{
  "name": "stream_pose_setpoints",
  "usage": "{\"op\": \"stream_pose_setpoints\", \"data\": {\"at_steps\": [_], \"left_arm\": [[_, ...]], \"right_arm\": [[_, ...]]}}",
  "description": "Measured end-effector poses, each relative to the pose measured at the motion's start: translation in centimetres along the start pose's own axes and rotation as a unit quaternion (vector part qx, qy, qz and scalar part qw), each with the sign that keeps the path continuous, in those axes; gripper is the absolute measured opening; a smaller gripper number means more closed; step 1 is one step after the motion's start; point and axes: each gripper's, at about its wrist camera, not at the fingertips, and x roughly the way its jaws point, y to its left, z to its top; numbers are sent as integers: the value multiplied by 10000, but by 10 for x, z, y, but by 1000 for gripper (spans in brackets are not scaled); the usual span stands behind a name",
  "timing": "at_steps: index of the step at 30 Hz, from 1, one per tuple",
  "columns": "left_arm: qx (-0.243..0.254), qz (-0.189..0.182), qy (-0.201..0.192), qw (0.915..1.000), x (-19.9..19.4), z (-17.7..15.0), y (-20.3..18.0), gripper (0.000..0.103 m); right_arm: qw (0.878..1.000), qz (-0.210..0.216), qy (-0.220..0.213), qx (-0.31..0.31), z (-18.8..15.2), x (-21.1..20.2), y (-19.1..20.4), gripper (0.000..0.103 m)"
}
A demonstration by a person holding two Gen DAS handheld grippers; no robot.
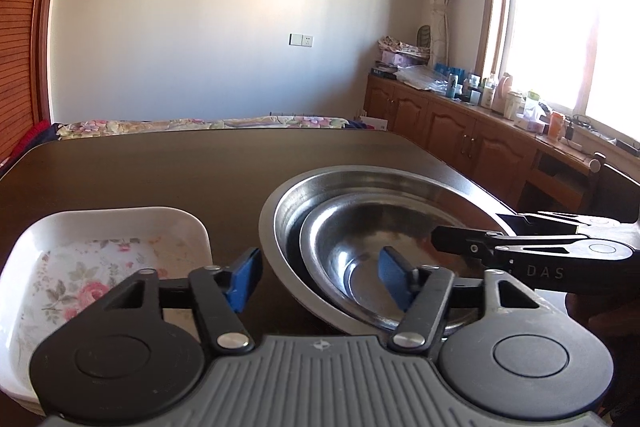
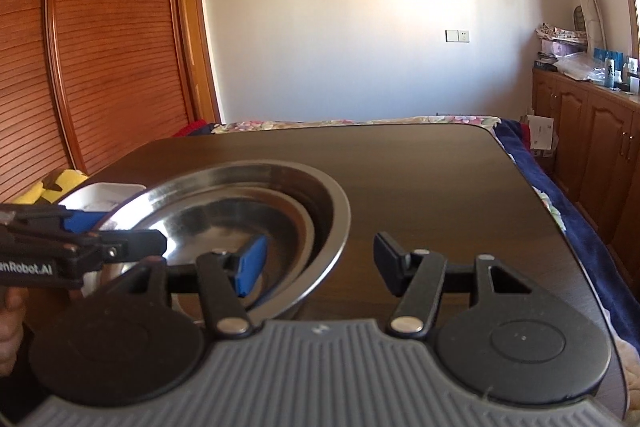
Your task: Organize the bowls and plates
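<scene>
While a smaller shiny steel bowl (image 1: pixel 384 267) sits nested inside the large round steel basin (image 1: pixel 288 211) on the dark wooden surface (image 1: pixel 160 171), both tongs stand apart, empty: left tongs (image 1: pixel 320 279) straddle the basin's left rim, right tongs (image 2: pixel 320 263) its right rim. Just left of the basin lies a white floral rectangular dish (image 1: pixel 100 259).

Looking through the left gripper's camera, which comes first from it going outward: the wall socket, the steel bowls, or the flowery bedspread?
From the left gripper:
1. Steel bowls, nested, right at its fingers, slightly right.
2. Flowery bedspread, beyond the dark table's far edge.
3. Wall socket, on the back wall.
</scene>
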Motion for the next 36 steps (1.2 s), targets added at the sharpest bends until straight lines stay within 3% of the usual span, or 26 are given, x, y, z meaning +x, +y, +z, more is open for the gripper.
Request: {"op": "stream_pose_setpoints", "data": {"at_steps": [4, 11, 26, 36], "left_arm": [[-8, -7, 34, 10000, 1, -1, 0, 51], [-3, 34, 10, 10000, 1, 0, -2, 45], [-68, 18, -114, 9999, -14, 14, 5, 42], [7, 279, -221, 9994, -34, 39, 21, 41]], "right_arm": [[9999, 80, -24, 73, -2, 2, 0, 51], [9994, 279, -99, 186, -3, 1, 1, 38], [9990, 275, -346, 92, 14, -7, 9, 38], [9980, 496, -393, -18, 34, -2, 28, 38]]}}
